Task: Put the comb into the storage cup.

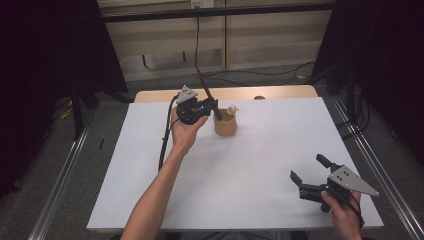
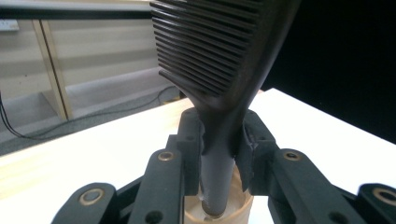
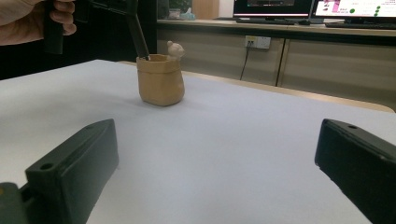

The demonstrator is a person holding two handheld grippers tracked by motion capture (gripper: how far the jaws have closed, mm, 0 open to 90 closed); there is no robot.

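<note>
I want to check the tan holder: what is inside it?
The handle end of a dark comb stands inside the tan holder, gripped by the left tool. Its bottom is hidden by the wall.

Left claw (image 1: 212,106) clamped, right claw (image 1: 309,168) agape

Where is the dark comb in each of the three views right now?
High view: the comb stands upper centre, clamped in the left gripper, its handle end in the tan holder.
Left gripper view: fills the centre, teeth up.
Right gripper view: its handle at upper left, entering the holder.
Shared landmark: the tan holder.
</note>
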